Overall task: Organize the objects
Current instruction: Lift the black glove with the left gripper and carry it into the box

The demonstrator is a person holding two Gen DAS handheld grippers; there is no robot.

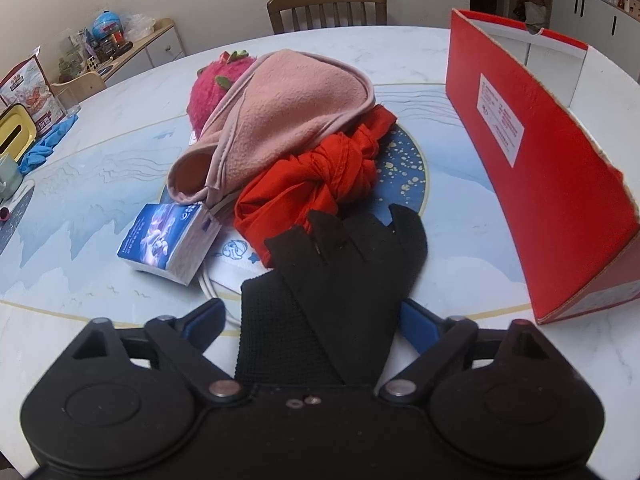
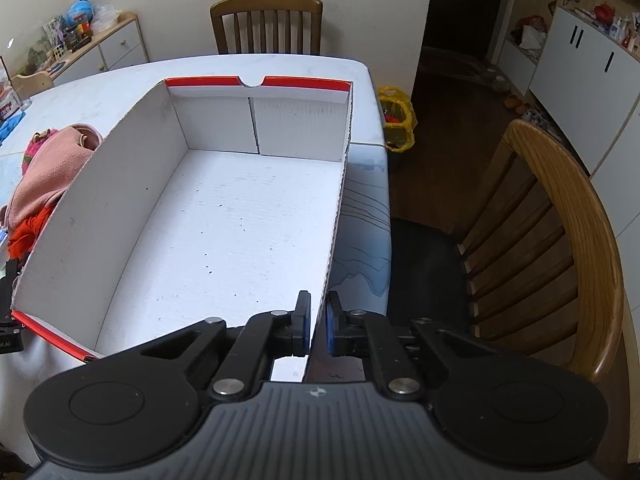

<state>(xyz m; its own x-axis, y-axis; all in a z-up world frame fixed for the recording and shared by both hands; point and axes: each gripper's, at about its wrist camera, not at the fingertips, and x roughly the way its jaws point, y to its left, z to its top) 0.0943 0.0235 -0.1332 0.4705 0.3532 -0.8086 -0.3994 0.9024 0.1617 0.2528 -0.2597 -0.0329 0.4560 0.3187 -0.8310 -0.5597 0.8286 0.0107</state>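
My left gripper [image 1: 316,316] has its jaws around a black glove [image 1: 340,280], which drapes forward over the table. Beyond it lie a knotted red cloth [image 1: 320,184], a pink fleece cloth [image 1: 288,112], a pink plush toy [image 1: 216,88] and a blue tissue pack [image 1: 168,244]. A red cardboard box [image 1: 540,160] stands to the right. My right gripper [image 2: 318,320] is shut on the right wall [image 2: 340,208] of that box, whose white inside [image 2: 224,232] holds nothing.
A wooden chair [image 1: 328,8] stands behind the marble table [image 1: 80,200]. Blue gloves [image 1: 48,148] and snack packs lie at the far left. Another wooden chair [image 2: 560,248] stands right of the table, with a yellow bag [image 2: 396,124] on the floor.
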